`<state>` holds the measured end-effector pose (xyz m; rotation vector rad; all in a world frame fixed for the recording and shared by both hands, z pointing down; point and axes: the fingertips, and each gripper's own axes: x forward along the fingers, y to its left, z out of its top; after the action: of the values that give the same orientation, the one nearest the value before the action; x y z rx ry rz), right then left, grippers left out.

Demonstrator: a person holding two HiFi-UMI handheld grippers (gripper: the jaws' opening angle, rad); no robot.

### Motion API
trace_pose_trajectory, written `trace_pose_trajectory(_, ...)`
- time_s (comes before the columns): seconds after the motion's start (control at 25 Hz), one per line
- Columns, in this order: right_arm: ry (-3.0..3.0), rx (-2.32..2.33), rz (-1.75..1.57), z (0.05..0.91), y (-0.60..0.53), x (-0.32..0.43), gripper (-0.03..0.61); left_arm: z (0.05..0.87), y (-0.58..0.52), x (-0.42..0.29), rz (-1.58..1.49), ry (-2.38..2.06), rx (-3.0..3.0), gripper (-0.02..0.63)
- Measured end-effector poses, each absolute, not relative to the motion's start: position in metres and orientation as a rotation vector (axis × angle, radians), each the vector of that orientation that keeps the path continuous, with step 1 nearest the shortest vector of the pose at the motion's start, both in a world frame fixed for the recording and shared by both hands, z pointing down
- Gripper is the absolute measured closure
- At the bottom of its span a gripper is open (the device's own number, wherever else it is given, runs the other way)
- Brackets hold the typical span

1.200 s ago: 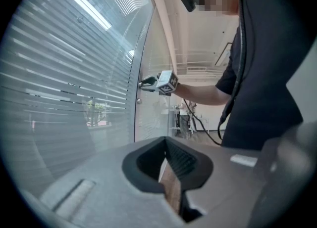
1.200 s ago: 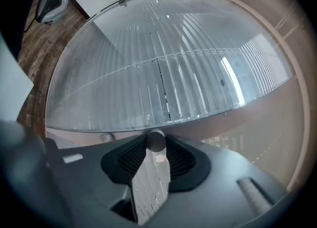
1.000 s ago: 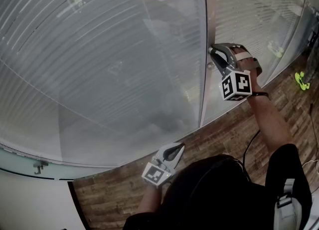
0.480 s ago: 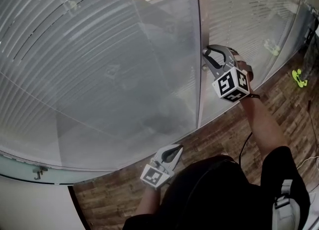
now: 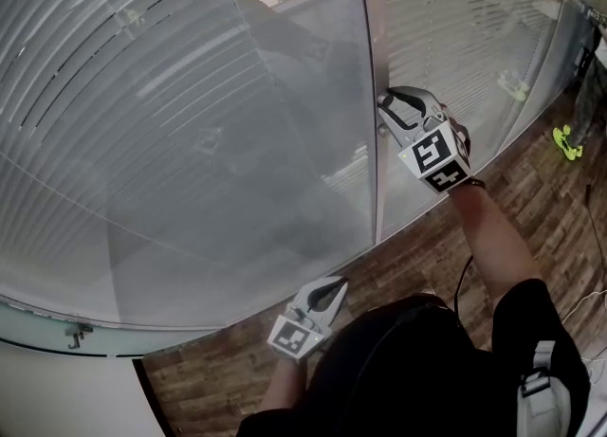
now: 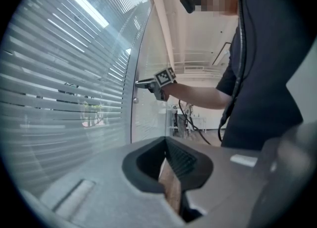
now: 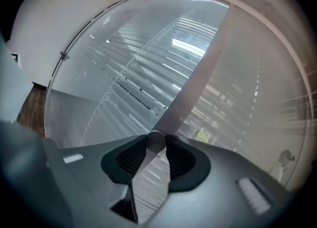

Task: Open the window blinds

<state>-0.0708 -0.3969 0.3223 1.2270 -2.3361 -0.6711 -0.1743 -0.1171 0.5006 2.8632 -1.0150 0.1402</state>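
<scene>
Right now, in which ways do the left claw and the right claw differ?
The right claw is shut on the small round knob on the window frame; the left claw is shut on nothing. The right claw is raised to the frame; the left claw hangs low above the wooden floor. Both carry a marker cube.

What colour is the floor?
Brown wood-plank floor, clearest in the head view.
</scene>
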Motion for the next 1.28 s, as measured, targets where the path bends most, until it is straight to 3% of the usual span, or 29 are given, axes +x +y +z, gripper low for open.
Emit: trace_pose_trajectory(1.28, -2.846, 1.445, 0.267, 0.3236, -0.4049, -0.062, 0.451, 0.501, -0.1156, -0.1744, 0.139, -1.022, 2.86, 0.609)
